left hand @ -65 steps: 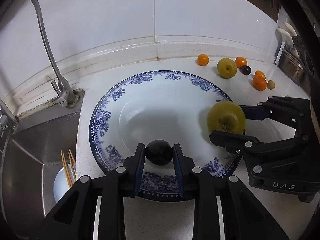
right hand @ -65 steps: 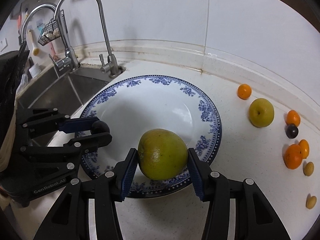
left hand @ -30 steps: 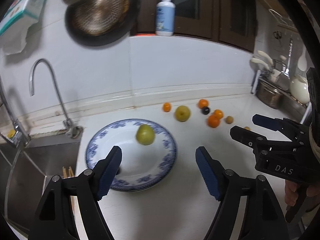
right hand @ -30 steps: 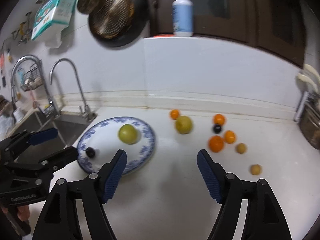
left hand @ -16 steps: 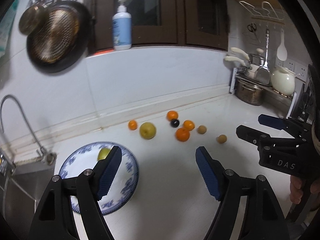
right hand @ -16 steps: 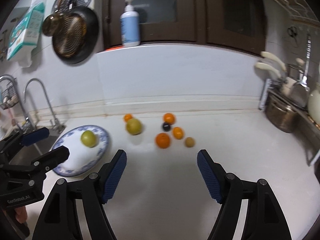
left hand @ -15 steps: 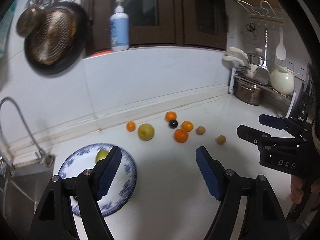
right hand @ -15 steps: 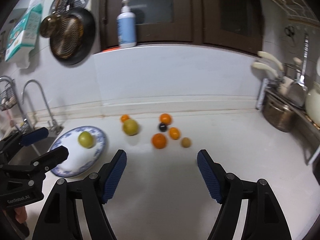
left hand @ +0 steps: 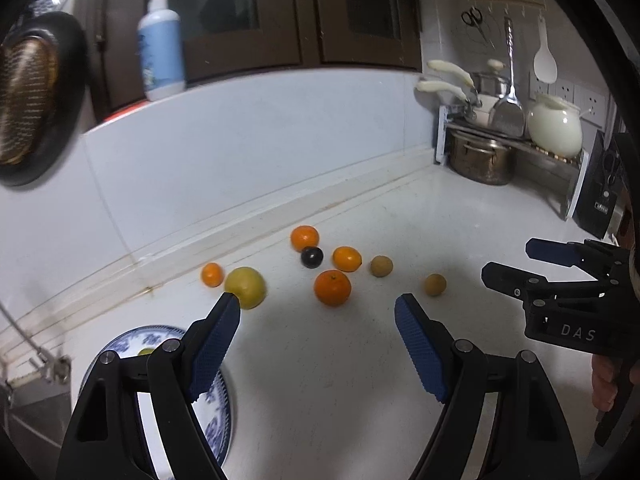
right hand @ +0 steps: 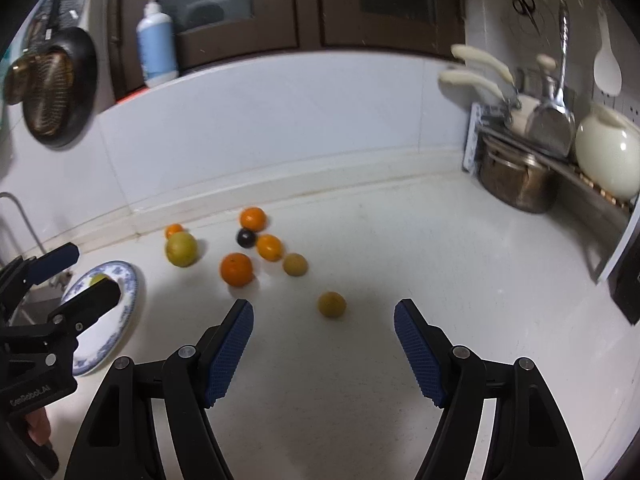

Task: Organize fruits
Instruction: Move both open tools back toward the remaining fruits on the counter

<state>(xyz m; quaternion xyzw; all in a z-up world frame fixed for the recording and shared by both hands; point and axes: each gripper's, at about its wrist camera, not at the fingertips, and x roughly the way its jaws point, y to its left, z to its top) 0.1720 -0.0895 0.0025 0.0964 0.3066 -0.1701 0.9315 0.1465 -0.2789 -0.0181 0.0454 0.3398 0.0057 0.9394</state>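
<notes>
Both grippers' jaws spread empty; the small brown fruit [right hand: 331, 304] looks light, firm, roll-prone: pinch across its middle.

Black left gripper [left hand: 318, 312] and right gripper [right hand: 323, 312], blue ribbed pads [left hand: 212, 344], silver screws, white "DAS" lettering at right.

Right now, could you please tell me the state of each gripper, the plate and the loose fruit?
left gripper: open, empty
right gripper: open, empty
plate: on the counter, holding a green fruit
yellow-green fruit: loose on the counter
dark fruit: loose, among the oranges
large orange: loose on the counter
</notes>
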